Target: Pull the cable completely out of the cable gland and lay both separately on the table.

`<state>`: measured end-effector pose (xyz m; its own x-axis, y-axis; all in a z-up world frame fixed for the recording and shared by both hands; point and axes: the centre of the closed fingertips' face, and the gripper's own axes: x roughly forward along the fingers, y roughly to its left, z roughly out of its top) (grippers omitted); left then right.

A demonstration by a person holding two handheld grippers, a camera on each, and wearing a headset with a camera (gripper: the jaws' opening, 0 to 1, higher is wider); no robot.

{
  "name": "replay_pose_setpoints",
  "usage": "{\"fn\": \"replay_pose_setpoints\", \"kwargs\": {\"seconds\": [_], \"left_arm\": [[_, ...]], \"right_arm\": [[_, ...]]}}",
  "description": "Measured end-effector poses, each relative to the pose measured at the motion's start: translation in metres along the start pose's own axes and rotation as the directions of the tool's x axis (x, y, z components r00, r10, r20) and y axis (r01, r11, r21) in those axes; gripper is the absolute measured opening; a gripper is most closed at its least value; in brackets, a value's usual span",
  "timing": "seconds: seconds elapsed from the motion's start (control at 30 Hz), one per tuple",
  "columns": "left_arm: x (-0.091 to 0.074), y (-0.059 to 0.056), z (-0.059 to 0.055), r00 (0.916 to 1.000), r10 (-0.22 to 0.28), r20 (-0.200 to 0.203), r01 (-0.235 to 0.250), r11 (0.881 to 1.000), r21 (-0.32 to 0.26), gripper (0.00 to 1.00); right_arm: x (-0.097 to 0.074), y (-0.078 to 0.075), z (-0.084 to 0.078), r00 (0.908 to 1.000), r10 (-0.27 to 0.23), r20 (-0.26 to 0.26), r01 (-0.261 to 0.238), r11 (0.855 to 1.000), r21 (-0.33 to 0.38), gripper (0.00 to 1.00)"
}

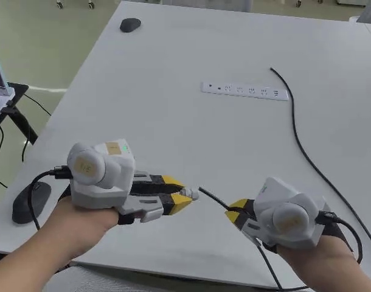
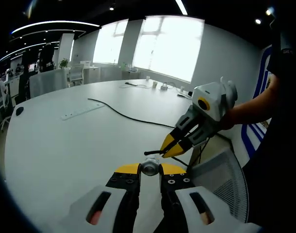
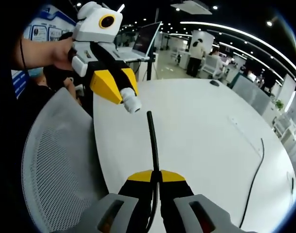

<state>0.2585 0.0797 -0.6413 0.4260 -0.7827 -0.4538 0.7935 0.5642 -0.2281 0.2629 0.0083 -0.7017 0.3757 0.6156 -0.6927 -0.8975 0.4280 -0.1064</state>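
My left gripper (image 1: 184, 198) is shut on a small grey cable gland (image 1: 191, 195) that sticks out past its yellow tips. My right gripper (image 1: 235, 211) is shut on a thin black cable (image 1: 214, 199). The cable's free end lies just outside the gland, with a small gap between them. In the left gripper view the gland (image 2: 149, 166) sits between my jaws, and the right gripper (image 2: 173, 148) points the cable tip (image 2: 147, 153) at it. In the right gripper view the cable (image 3: 153, 141) rises from my shut jaws toward the gland (image 3: 132, 104) in the left gripper (image 3: 120, 87).
A white power strip (image 1: 245, 90) lies mid-table, and a long black cord (image 1: 301, 146) runs down the right side. A dark mouse (image 1: 130, 25) sits at the far edge. Both grippers hover near the table's front edge (image 1: 173, 274), above a grey mesh chair (image 3: 56, 170).
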Motion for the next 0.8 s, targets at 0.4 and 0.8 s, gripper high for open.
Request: {"fn": "replay_pose_setpoints", "kwargs": {"seconds": [0.4,0.8], "left_arm": [[-0.002,-0.006,-0.004,1.0,0.007,0.001,-0.007,1.0,-0.019,0.15],[-0.008,-0.002,-0.016,0.9996,0.028,-0.001,-0.028,0.999,-0.017,0.15]], "right_arm": [[-0.004,-0.004,0.0,0.9999,-0.014,-0.001,0.014,1.0,0.026,0.0],[-0.003,-0.012,0.005,0.9995,-0.03,-0.012,0.031,0.995,0.096,0.0]]}}
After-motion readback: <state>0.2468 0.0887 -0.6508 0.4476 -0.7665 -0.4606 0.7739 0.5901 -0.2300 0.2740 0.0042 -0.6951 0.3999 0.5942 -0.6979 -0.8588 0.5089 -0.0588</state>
